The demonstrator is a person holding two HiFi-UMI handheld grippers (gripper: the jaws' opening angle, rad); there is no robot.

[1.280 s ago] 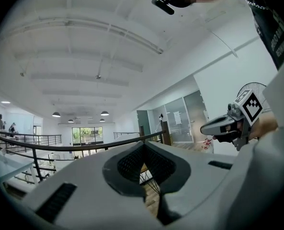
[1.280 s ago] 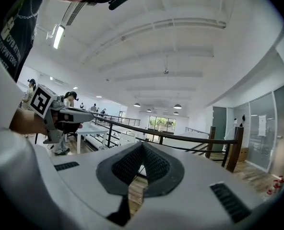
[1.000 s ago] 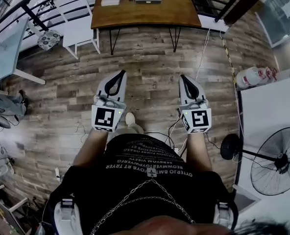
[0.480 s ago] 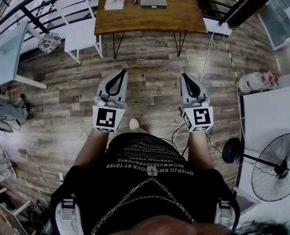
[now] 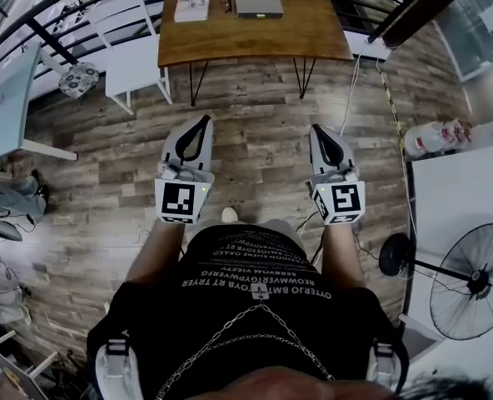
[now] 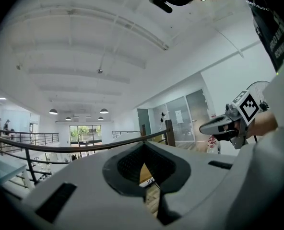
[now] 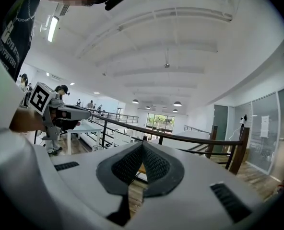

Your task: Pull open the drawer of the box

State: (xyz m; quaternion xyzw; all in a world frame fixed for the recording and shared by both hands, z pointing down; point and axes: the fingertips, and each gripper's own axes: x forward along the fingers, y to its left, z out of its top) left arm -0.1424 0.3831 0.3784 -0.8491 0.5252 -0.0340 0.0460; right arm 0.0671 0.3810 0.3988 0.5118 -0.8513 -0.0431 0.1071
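Worktop (image 5: 255, 40) far ahead on floor (image 5: 255, 107), w/ box (image 5: 191, 2) at its left end, flat box (image 5: 258, 4) nr centre, small bits (image 5: 226, 1) btwn them. Chair (image 5: 134, 52) left of worktop, railing (image 5: 72, 11) behind. Fan (image 5: 471, 277) at right. Left gripper (image 5: 205, 122) & right gripper (image 5: 316, 128) side by side, well short of worktop

wooden table (image 5: 255, 38) stands on plank floor (image 5: 255, 123); on top, l to r: white flat box (image 5: 191, 3), small dark bits (image 5: 226, 0), grey flat box (image 5: 258, 4).
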